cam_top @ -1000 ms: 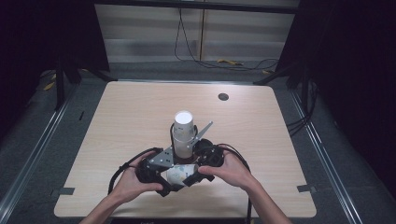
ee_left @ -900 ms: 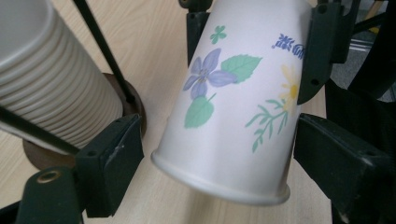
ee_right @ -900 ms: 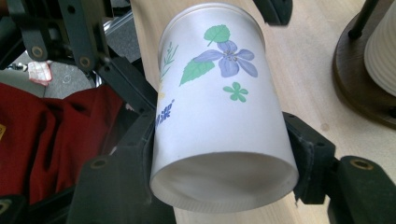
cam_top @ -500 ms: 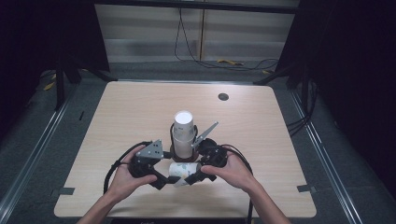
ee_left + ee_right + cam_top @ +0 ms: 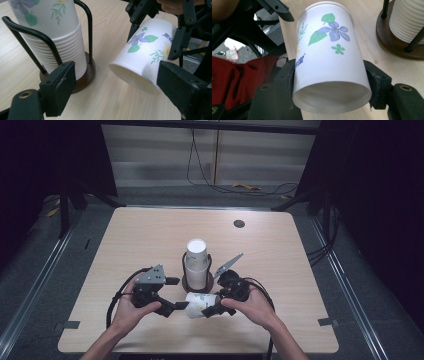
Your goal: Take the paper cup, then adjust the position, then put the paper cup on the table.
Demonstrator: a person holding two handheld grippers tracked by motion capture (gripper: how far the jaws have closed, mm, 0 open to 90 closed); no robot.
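Holding: you grip the cup (image 5: pixel 201 303) in your right gripper (image 5: pixel 210 311), clenched across its wall; the cup lies on its side, just above the table (image 5: pixel 310 270).
Cup in the right gripper view: cup (image 5: pixel 331 62) sits between both black jaws, flowers facing up, one round end toward the camera at 6 o'clock, the other end pointing to 12 o'clock.
Cup in the left gripper view: cup (image 5: pixel 145 52) shows at 2 o'clock, tilted, one round end low and toward the camera, with your right gripper's jaws on either side of its far part.
Left gripper: your left gripper (image 5: pixel 176 306) is released; its jaws stand wide apart with nothing between the pads, and one tip lies just beside the cup's end at 9 o'clock of the cup.
Stack: more cups (image 5: pixel 196 262) stand nested upside down in the holder (image 5: pixel 186 283), at 12 o'clock from the held cup and near it, not touching.
Holder: round brown base, black wire loops rising around the stack (image 5: pixel 60 50).
Hands: your left hand (image 5: pixel 131 312) and right hand (image 5: pixel 250 306) each wrap a gripper body near the table's 6 o'clock edge.
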